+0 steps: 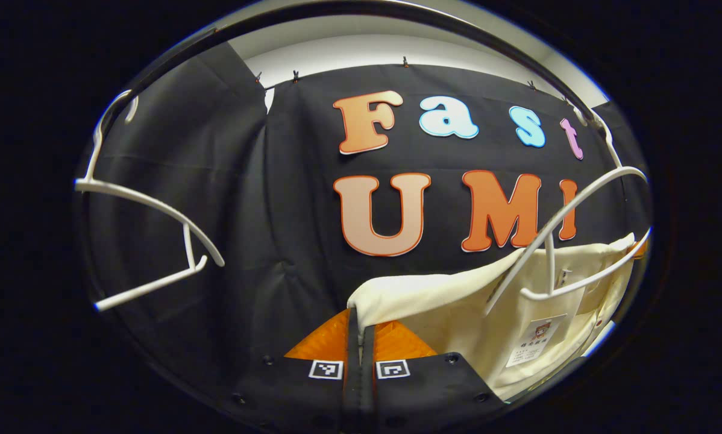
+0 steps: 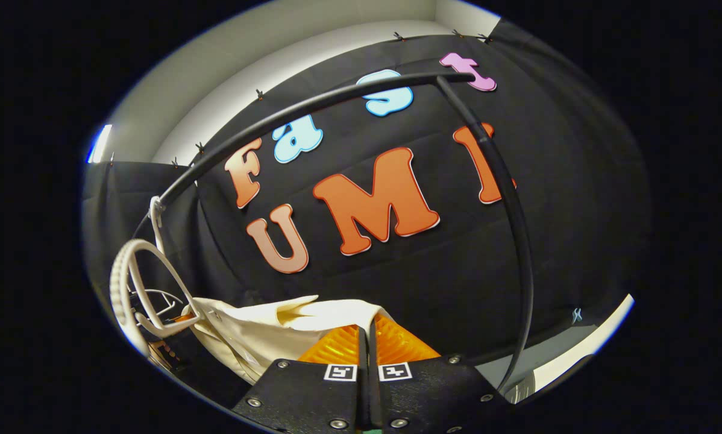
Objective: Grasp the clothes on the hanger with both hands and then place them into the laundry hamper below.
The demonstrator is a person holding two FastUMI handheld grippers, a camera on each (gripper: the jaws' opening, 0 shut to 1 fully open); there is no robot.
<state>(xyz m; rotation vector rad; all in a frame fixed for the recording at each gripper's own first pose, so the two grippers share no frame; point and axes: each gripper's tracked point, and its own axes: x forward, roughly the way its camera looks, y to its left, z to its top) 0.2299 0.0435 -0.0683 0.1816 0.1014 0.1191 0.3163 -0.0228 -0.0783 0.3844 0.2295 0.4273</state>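
A cream garment (image 1: 457, 319) hangs low in the left gripper view, draped off a white hanger (image 1: 578, 205) at the right. My left gripper (image 1: 359, 316) is shut, its orange fingers pinching the garment's upper left edge. In the right gripper view the same cream garment (image 2: 258, 331) spreads leftward from my right gripper (image 2: 368, 325), which is shut on a fold of its edge. The white hanger (image 2: 133, 283) sits at the far left of that view, hooked on the black rail (image 2: 313, 108).
An empty white hanger (image 1: 156, 208) hangs at the left of the left gripper view. The rail's black upright post (image 2: 508, 199) curves down to the right of my right gripper. A pale strip of floor (image 2: 578, 346) lies beyond it.
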